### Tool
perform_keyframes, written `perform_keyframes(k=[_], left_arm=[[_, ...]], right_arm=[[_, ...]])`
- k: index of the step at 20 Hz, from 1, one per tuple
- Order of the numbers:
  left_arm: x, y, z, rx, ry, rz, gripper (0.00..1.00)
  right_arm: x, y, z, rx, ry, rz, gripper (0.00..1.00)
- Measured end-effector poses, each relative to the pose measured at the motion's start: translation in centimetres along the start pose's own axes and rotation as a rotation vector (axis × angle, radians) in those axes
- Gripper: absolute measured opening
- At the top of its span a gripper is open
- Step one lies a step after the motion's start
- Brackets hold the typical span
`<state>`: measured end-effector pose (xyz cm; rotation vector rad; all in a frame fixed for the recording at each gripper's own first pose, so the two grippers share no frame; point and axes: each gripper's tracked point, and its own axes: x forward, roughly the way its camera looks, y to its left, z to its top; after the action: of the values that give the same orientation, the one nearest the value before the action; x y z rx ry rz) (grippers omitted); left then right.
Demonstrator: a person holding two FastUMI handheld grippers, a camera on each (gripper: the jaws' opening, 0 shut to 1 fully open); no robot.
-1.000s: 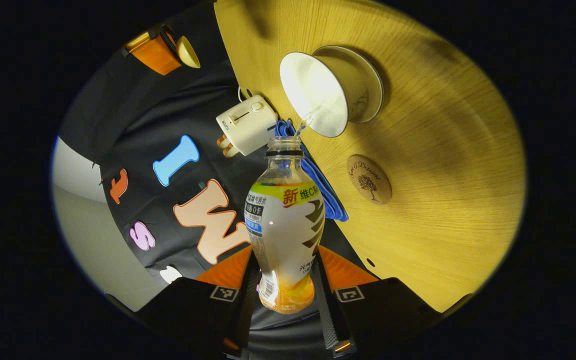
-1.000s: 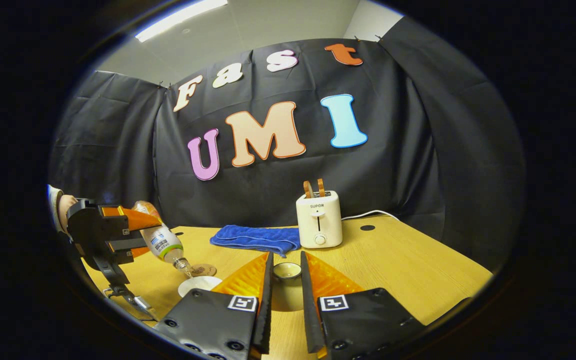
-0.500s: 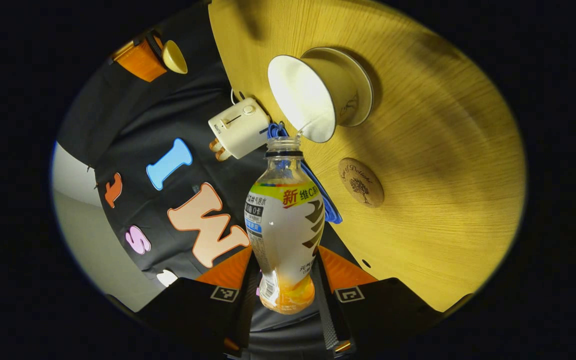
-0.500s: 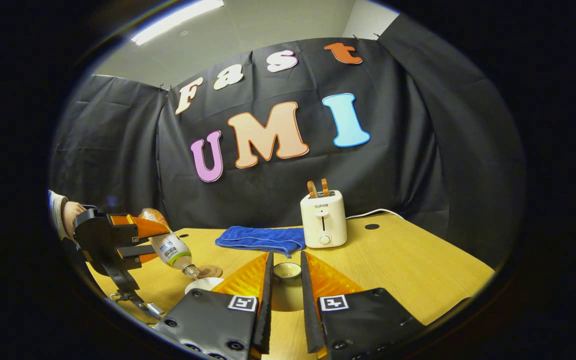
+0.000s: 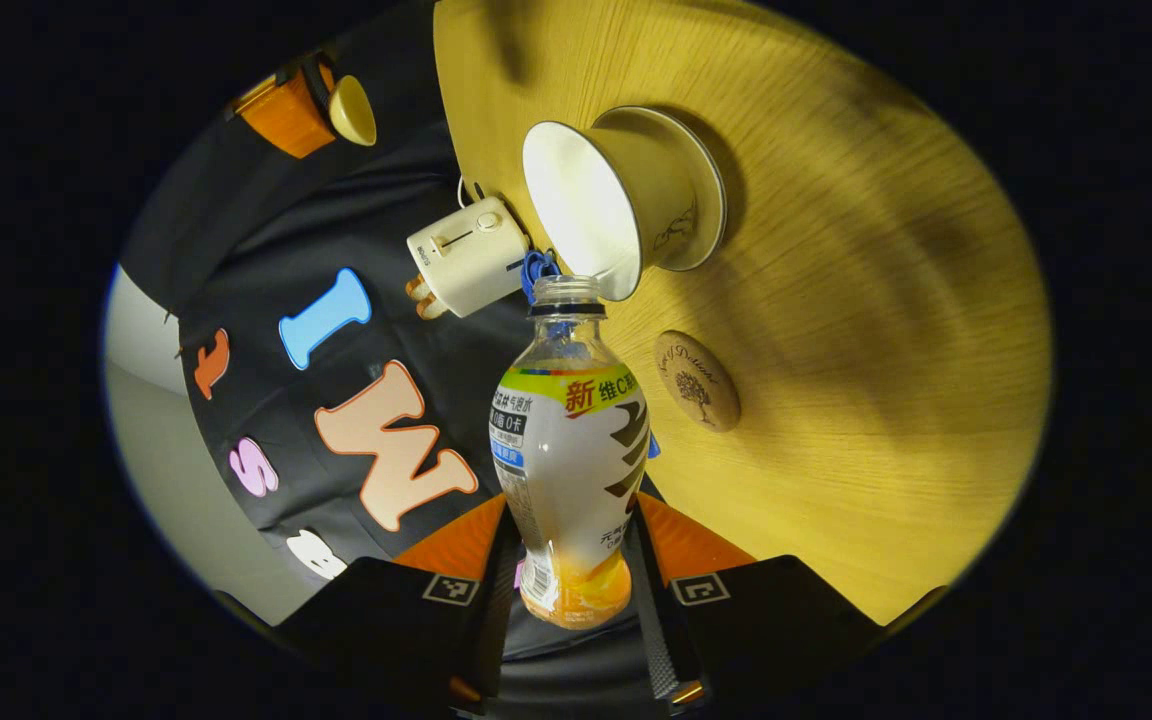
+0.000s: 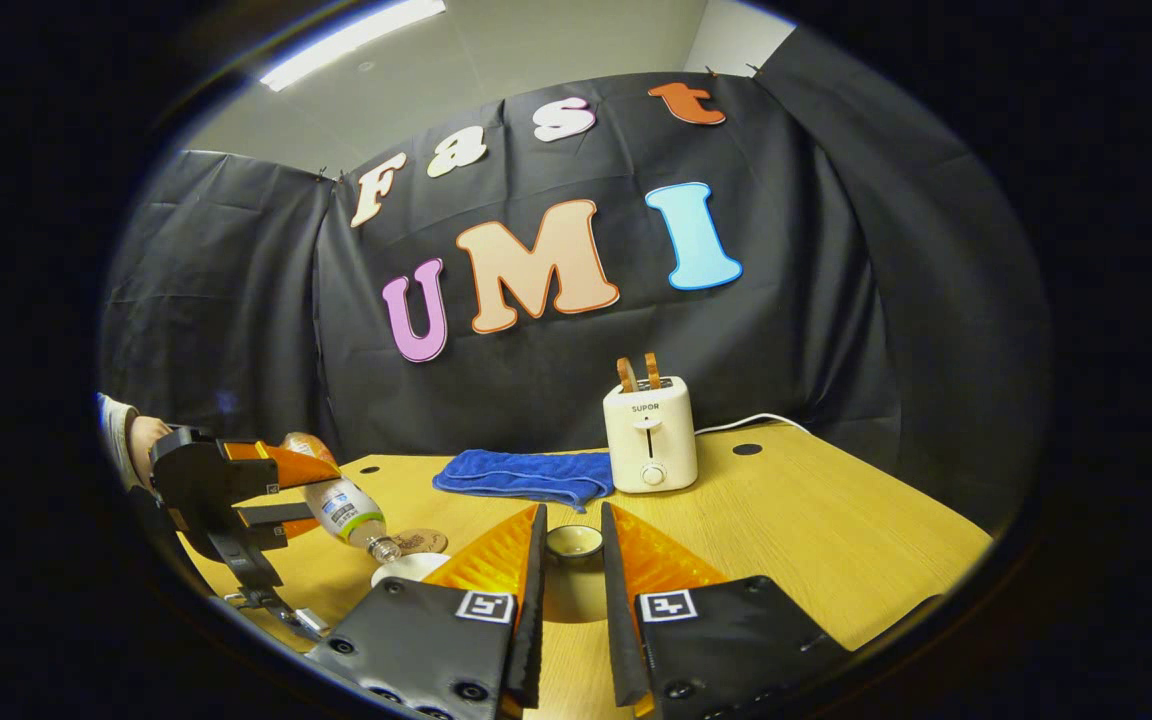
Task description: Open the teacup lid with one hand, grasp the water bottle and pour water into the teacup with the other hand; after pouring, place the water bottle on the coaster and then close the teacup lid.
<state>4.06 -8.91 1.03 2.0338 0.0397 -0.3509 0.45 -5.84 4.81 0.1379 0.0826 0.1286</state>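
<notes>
My left gripper [image 5: 568,520] is shut on the water bottle [image 5: 571,450], a clear labelled bottle with its cap off. It is tipped over, its mouth just at the rim of the white teacup [image 5: 596,200], which stands open on its saucer [image 5: 711,190]. No stream shows at the mouth. The round wooden coaster [image 5: 698,380] lies bare beside the cup. My right gripper [image 6: 571,520] is shut on the small teacup lid [image 6: 574,542], held above the table. In the right gripper view the left gripper [image 6: 226,490] tilts the bottle [image 6: 341,505] over the teacup [image 6: 411,567], next to the coaster [image 6: 421,541].
A white toaster [image 6: 649,450] with two slices stands at the back of the wooden table [image 6: 816,540], its cord running right. A folded blue towel [image 6: 526,475] lies left of it. A hand and sleeve [image 6: 121,440] hold the left gripper at the table's left edge.
A thin stream ran from the bottle into the cup a second ago; none shows now. The bottle has levelled a little and its mouth sits closer to the rim. The right gripper stays still.
</notes>
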Motion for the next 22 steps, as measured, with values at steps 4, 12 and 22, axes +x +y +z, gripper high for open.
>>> perform_keyframes(k=[4,12,22], left_arm=[[0.2,-1.3,0.9,-0.132,-0.024,-0.04,0.53],[-0.3,-3.8,2.4,-0.569,-0.062,-0.132,0.53],[-0.9,-2.4,3.9,-1.086,-0.133,-0.159,0.51]], right_arm=[[0.4,0.3,-0.7,-0.008,0.016,0.004,0.31],[0.9,1.4,-1.9,-0.016,0.045,0.026,0.31],[0.8,2.2,-2.0,-0.019,0.044,0.048,0.3]])
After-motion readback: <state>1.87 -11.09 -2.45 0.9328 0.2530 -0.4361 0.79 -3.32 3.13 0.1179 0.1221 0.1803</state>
